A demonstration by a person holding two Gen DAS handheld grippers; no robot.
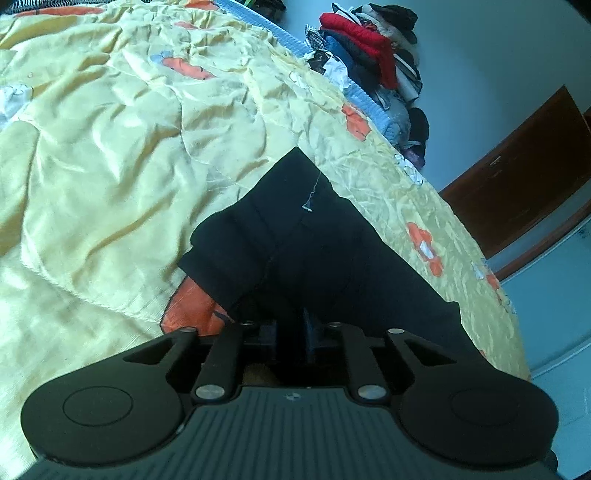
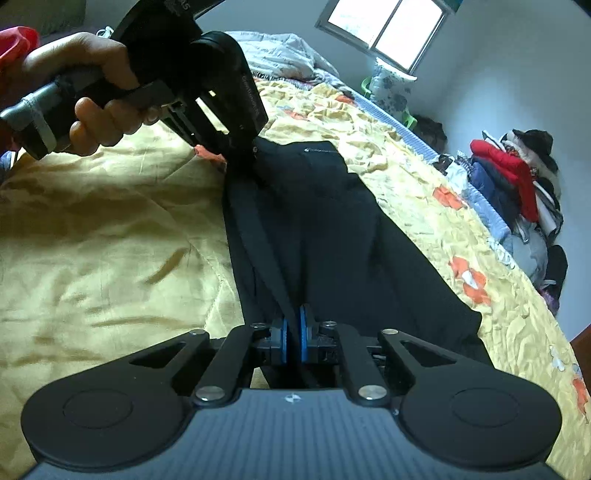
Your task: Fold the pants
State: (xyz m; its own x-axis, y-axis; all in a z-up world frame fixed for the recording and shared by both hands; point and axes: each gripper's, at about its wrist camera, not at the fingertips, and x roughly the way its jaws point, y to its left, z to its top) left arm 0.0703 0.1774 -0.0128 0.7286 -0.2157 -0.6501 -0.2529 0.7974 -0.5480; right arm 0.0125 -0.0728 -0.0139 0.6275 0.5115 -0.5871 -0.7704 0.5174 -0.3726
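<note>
**Q:** Jaws first. What is their state on each unit?

**A:** Right gripper [image 2: 294,332]: the two blue pads are pressed together on a fold of the black pants [image 2: 332,229], with fabric running up between them. Left gripper [image 1: 291,330]: jaws stand slightly apart. Dark cloth lies directly ahead of them, but whether the pads press on it cannot be told from the left wrist view. In the right wrist view its tip sits at the far end of the pants, and contact there is hidden.

**Q:** Where is the garment?

**A:** One pair of pants lies lengthwise on the yellow quilt [image 2: 110,229], near the edge of the bed, stretched between the two grippers. A white thread [image 1: 310,195] shows on the cloth in the left wrist view.

**Q:** Who operates the left unit?

**A:** One hand [image 2: 92,96] is wrapped around its handle, upper left of the right wrist view.

**Q:** Surroundings, counted?

**A:** One heap of clothes [image 2: 517,177] against the wall, one window [image 2: 384,31], one brown door [image 1: 517,173].
</note>
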